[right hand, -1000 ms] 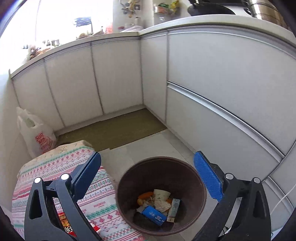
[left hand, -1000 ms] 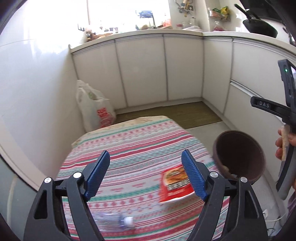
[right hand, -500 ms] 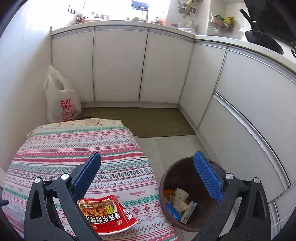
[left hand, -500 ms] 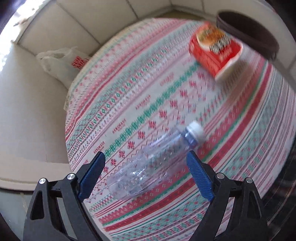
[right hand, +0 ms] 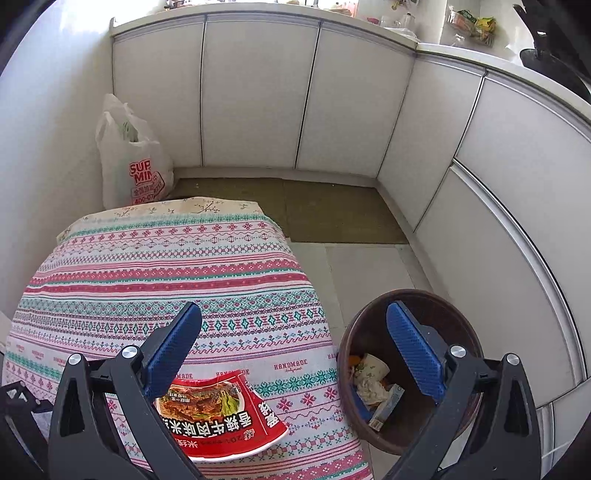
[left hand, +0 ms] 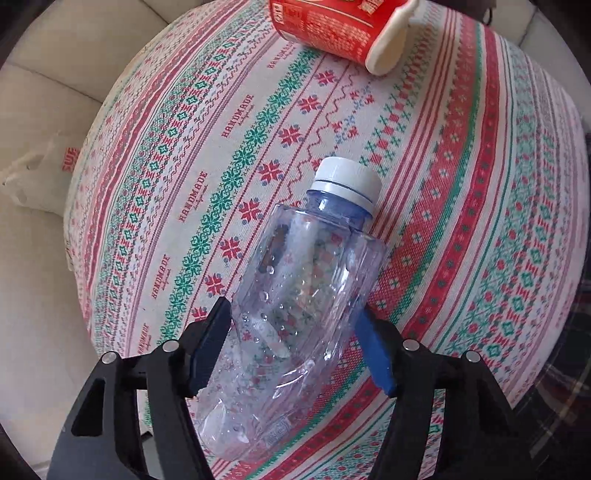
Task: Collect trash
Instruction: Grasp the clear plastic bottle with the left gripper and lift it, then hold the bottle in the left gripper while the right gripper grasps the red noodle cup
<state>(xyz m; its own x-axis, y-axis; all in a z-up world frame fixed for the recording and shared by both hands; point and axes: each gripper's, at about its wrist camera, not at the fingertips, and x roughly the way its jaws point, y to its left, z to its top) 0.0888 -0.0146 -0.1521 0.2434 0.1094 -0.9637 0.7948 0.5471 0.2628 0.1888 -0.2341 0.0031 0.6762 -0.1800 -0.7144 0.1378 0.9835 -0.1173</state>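
Observation:
A clear plastic bottle [left hand: 314,266] with a white cap lies on the patterned tablecloth [left hand: 461,184], cap pointing away. My left gripper [left hand: 295,332] points down at it. Its jaws are closing, and the blue pads touch the bottle's lower body on both sides. A crushed red instant-noodle cup [left hand: 332,26] lies farther back on the cloth. In the right wrist view my right gripper [right hand: 293,317] hangs open over the table's near corner with nothing between its fingers. The noodle cup [right hand: 221,413] lies just below its left finger. The brown trash bin [right hand: 417,295] stands on the floor to the right.
The bin holds several scraps and small cartons. A white shopping bag [right hand: 136,166] leans in the corner behind the table. White cabinet fronts [right hand: 498,184] curve round the back and right. A green mat [right hand: 332,210] covers the floor beyond the table.
My left gripper tipped down, sank onto the bottle and narrowed around it. The right gripper's view swung left from the bin toward the table and noodle cup.

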